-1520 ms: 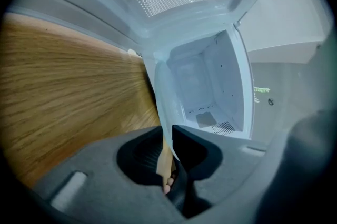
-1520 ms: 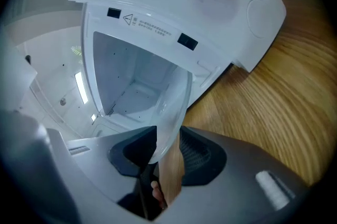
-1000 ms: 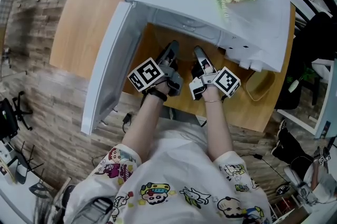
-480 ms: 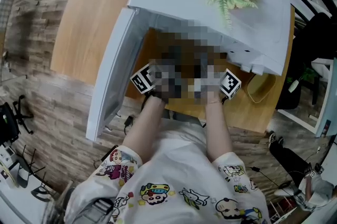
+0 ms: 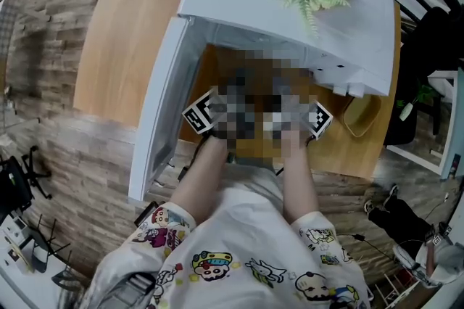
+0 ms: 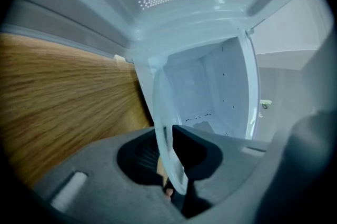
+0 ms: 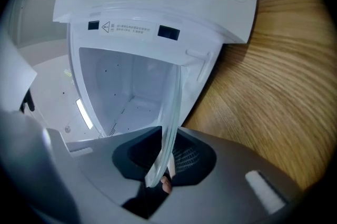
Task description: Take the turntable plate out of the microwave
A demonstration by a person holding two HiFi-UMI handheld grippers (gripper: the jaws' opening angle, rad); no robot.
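**A:** What is seen at the left?

**B:** The door [image 5: 161, 108] of the microwave [image 5: 290, 17] is swung open. Beside it, the rim of the turntable plate [image 6: 160, 107] is clamped by the left gripper [image 6: 171, 162].

**A:** And at the right?

**B:** The opposite rim is pinched in the right gripper [image 7: 163, 161], whose jaws have just been closing on the glass. The plate is held edge-on at the microwave's open mouth, over the table [image 5: 130, 25] near its front edge.
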